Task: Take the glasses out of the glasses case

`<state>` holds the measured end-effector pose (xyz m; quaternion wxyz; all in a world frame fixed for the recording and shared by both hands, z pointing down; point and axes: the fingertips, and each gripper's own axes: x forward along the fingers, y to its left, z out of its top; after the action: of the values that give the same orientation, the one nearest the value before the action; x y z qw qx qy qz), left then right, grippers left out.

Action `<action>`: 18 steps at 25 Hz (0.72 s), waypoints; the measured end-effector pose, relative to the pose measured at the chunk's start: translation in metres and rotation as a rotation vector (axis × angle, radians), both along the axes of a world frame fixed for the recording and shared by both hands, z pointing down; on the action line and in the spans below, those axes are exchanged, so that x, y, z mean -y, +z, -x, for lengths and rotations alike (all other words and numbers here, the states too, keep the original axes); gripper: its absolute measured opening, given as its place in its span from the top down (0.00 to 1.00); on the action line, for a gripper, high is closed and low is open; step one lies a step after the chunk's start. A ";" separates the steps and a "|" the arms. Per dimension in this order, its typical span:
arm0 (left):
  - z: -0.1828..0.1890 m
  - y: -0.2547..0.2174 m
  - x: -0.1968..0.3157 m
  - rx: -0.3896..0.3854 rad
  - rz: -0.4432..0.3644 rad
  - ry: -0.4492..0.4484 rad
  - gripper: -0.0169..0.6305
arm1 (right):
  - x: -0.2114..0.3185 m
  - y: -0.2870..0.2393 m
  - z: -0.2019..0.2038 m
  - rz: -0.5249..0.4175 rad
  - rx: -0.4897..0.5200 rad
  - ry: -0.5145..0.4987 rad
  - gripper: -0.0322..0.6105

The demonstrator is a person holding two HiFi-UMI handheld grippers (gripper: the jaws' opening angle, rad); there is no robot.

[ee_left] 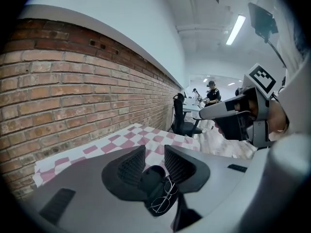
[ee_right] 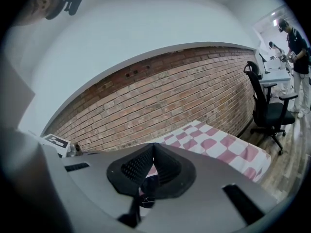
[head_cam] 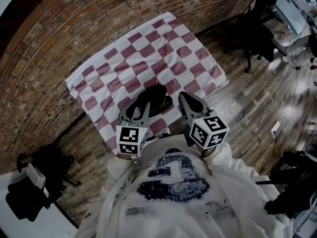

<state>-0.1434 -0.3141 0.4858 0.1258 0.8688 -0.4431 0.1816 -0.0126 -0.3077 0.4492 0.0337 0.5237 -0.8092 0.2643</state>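
Status: the case is open and the glasses are not out yet, so we read this as the approach to the pick.

- Glasses case point(ee_left: 151, 177) is black, lid flipped back. It sits on the checked cloth point(head_cam: 148, 48) over the surface, close to the near edge and about midway along it, right in front of both grippers.
- Glasses point(ee_left: 164, 195) are thin wire frame and lie in the lower half of the case, touching it. They only show in the left gripper view.
- Left gripper point(ee_left: 154, 150): jaws partly open with nothing between the pads. We see the case and glasses past them through the gap.
- Right gripper point(ee_right: 153, 147): jaws closed tip to tip, holding nothing, hovering just beside the case.

Next move, as we judge it: bring the left jaws down around the frame, at the bridge or a rim, then close gently and lift clear. We could also use the right gripper to pin the case so it doesn't come up too.

Risk: the wire is thin and the case is shallow, so a pinch could slip off or catch the case wall.
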 end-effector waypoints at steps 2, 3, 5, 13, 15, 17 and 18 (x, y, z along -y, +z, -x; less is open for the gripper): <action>-0.002 0.006 0.001 -0.011 0.018 0.012 0.76 | -0.001 0.001 -0.003 0.005 -0.005 0.008 0.93; -0.003 0.010 0.000 -0.018 0.033 0.024 0.75 | -0.001 0.001 -0.005 0.007 -0.007 0.013 0.93; -0.007 0.019 0.000 -0.023 0.060 0.060 0.68 | -0.002 0.003 -0.006 0.015 -0.010 0.018 0.93; -0.020 0.066 0.005 0.083 0.135 0.271 0.59 | -0.003 0.010 -0.017 0.037 -0.017 0.041 0.93; -0.026 0.082 0.003 0.110 0.167 0.342 0.55 | -0.005 0.011 -0.020 0.040 -0.019 0.048 0.93; -0.031 0.094 0.002 0.139 0.186 0.399 0.55 | -0.005 0.012 -0.022 0.042 -0.021 0.053 0.93; -0.032 0.099 0.001 0.149 0.198 0.422 0.54 | -0.005 0.013 -0.023 0.043 -0.021 0.057 0.93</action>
<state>-0.1109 -0.3150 0.5843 0.1366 0.9099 -0.2398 0.3099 0.0105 -0.3026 0.4620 0.0458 0.5483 -0.7877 0.2771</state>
